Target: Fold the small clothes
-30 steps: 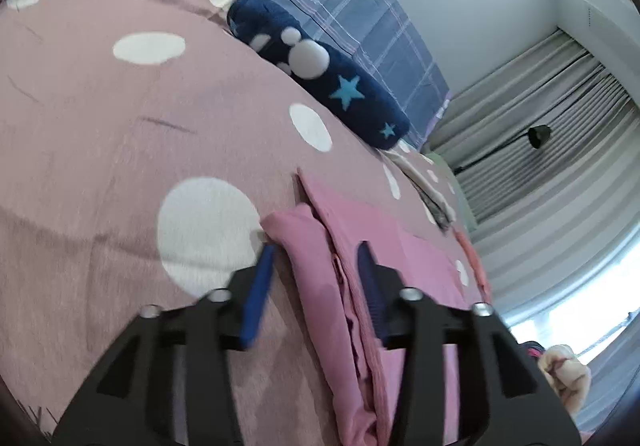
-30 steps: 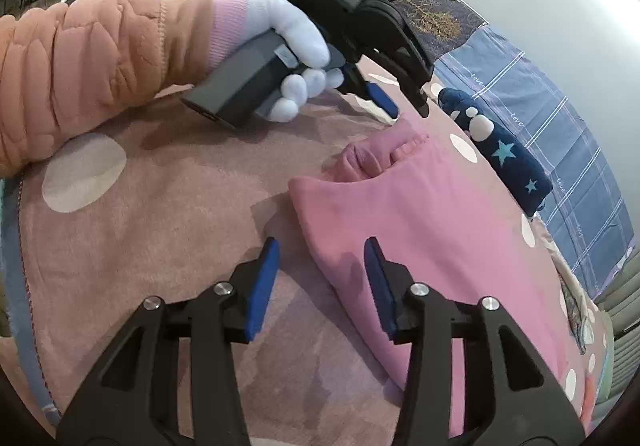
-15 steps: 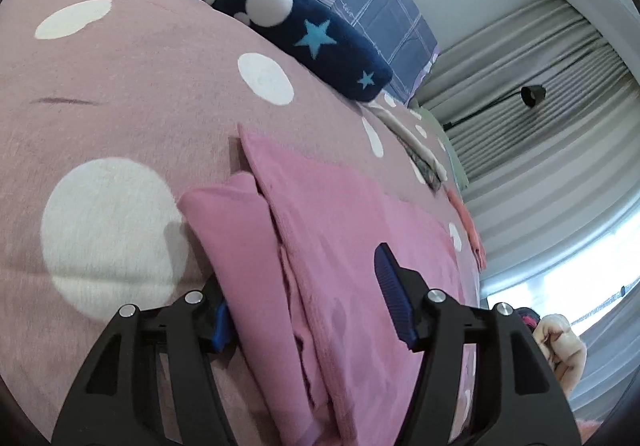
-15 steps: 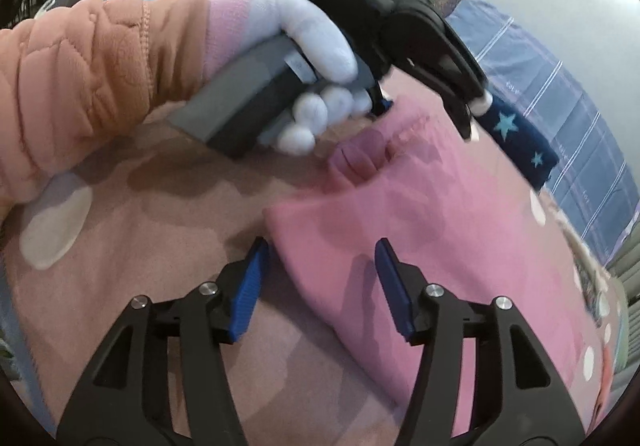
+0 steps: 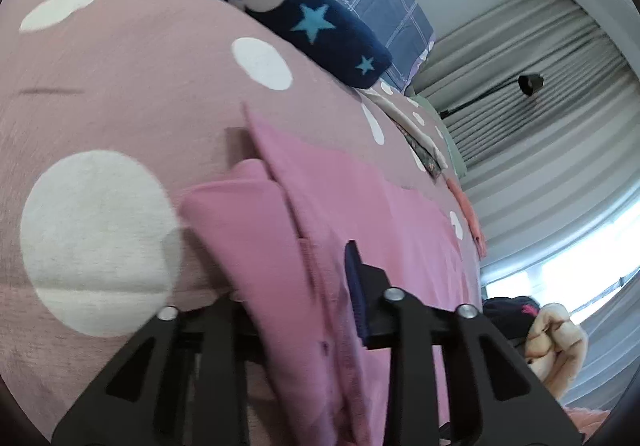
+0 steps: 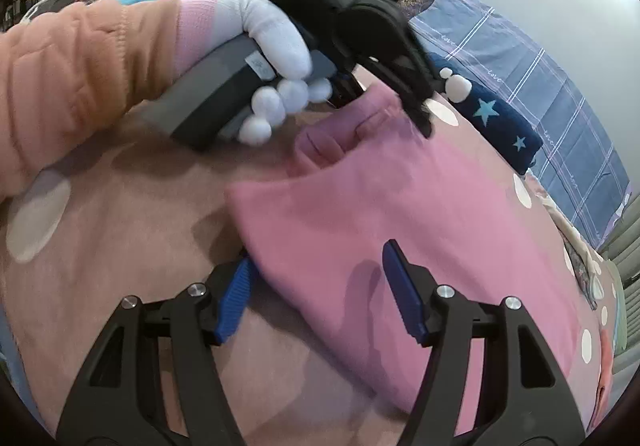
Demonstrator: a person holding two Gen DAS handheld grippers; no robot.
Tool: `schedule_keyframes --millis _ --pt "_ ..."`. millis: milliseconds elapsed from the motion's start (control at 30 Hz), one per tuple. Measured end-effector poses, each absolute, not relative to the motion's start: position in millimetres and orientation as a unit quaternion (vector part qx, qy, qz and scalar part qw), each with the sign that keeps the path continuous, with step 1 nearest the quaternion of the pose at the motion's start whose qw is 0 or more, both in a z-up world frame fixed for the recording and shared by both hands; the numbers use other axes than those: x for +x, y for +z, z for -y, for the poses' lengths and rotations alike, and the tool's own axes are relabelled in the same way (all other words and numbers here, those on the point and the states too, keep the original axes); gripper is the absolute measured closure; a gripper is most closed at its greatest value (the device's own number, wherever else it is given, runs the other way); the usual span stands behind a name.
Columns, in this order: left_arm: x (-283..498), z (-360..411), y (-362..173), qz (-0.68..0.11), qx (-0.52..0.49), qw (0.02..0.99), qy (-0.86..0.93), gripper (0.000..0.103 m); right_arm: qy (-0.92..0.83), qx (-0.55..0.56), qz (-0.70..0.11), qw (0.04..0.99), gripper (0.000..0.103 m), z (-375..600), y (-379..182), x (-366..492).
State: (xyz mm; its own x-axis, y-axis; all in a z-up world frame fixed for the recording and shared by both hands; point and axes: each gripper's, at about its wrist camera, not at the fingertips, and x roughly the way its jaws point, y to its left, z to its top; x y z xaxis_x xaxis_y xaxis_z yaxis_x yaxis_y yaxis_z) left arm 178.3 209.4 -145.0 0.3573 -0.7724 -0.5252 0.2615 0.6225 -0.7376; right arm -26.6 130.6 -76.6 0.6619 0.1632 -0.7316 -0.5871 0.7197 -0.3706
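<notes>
Both grippers at the pink garment (image 6: 400,206)

On the dotted bedspread (image 5: 120,86), my left gripper (image 5: 296,286) has just been closing, pinching its folded edge; my right gripper (image 6: 320,286) has been opening, spread astride its corner.

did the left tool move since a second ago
Yes. The left tool has pushed forward over the pink garment, toward the navy star pillow; its jaws have just been closing on the garment's edge.

Both cams ride low on the grippers, right up close to the bed. Each looks forward and down over the same pink garment (image 5: 328,198), from neighbouring edges, toward the navy pillow (image 6: 500,118).
</notes>
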Motion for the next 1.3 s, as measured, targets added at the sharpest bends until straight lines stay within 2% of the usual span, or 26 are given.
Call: schedule_keyframes --millis 500,533,567,600,633,667,1000,1300 --pt "185.3 -205.8 -145.3 -0.460 -0.278 0.768 -0.348 0.078 0.201 -0.361 -0.303 0.859 0.040 -173.2 -84.5 -23.7" --pt "187.4 -204.0 -144.7 -0.461 -0.277 0.768 -0.348 0.082 0.202 -0.352 -0.309 0.860 0.041 -173.7 -83.6 -20.5" --pt "189.5 -202.4 -144.4 -0.463 -0.276 0.768 -0.346 0.084 0.205 -0.345 -0.316 0.860 0.051 -173.4 -83.3 -16.7" --pt "192.6 -200.5 -144.2 -0.465 -0.276 0.768 -0.343 0.086 0.211 -0.337 -0.327 0.857 0.080 -172.4 -83.8 -12.3" --pt "194.1 -199.1 -143.6 -0.466 -0.276 0.769 -0.341 0.088 0.209 -0.332 -0.333 0.857 0.096 -170.7 -83.6 -9.3" --pt "195.4 -196.7 -141.4 -0.466 -0.271 0.772 -0.337 0.089 0.213 -0.317 -0.335 0.861 0.098 -166.8 -79.9 -8.9" --pt "190.5 -170.1 -88.9 -0.446 -0.214 0.805 -0.328 0.090 0.205 -0.187 -0.281 0.919 0.098 -97.0 -16.8 -17.4" --pt "188.3 -106.6 -56.9 -0.443 -0.178 0.818 -0.322 0.091 0.178 -0.117 -0.283 0.935 0.098 -35.1 -5.0 -24.6"
